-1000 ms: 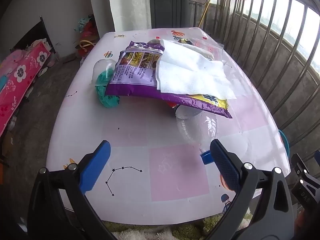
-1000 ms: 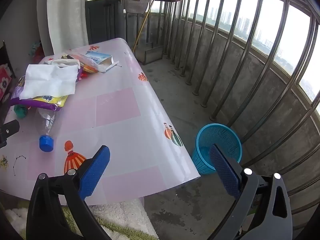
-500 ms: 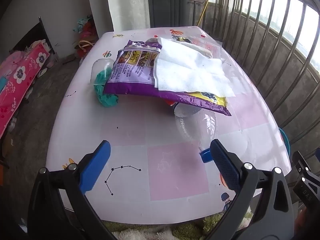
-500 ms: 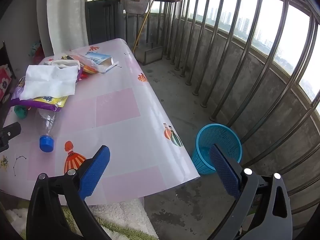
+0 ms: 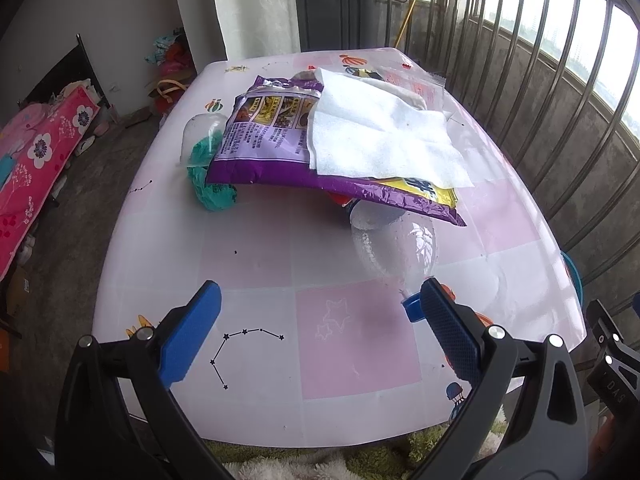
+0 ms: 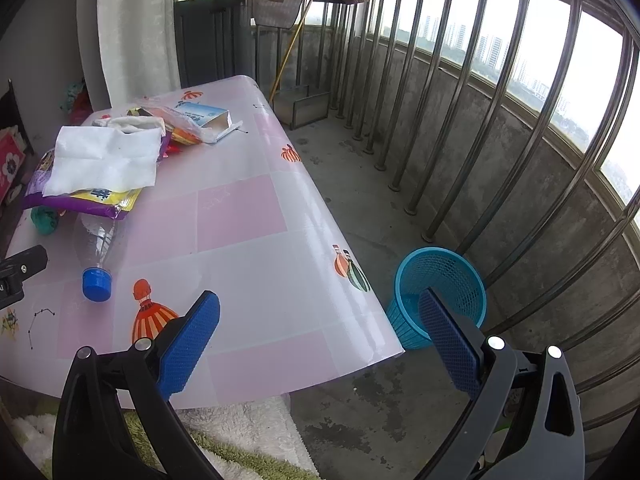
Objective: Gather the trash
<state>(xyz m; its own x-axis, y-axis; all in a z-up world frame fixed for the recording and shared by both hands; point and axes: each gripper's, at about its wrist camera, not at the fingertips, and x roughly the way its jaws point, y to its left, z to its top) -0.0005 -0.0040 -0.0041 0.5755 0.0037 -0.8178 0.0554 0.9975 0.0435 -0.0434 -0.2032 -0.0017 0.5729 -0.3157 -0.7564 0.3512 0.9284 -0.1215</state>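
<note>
A pile of trash lies on the pink-and-white table [image 5: 256, 256]: a purple snack bag [image 5: 264, 144], a white tissue sheet [image 5: 376, 136] on top of it, a green crumpled wrapper [image 5: 212, 192], and a clear plastic bottle [image 5: 396, 244] with a blue cap [image 6: 96, 284]. My left gripper [image 5: 320, 308] is open and empty above the table's near part, the bottle cap just by its right finger. My right gripper [image 6: 320, 320] is open and empty over the table's near right corner. A blue mesh bin [image 6: 440, 292] stands on the floor beside the table.
A small carton [image 6: 208, 116] and more wrappers [image 6: 180, 128] lie at the table's far end. A clear plastic cup [image 5: 200, 136] lies by the green wrapper. Railing bars [image 6: 500, 128] line the balcony on the right. A fluffy rug [image 6: 224, 432] lies under the table's near edge.
The left gripper has drifted slightly forward, so the pile sits a little higher in its view. The right gripper has barely moved. Both stay open and empty.
</note>
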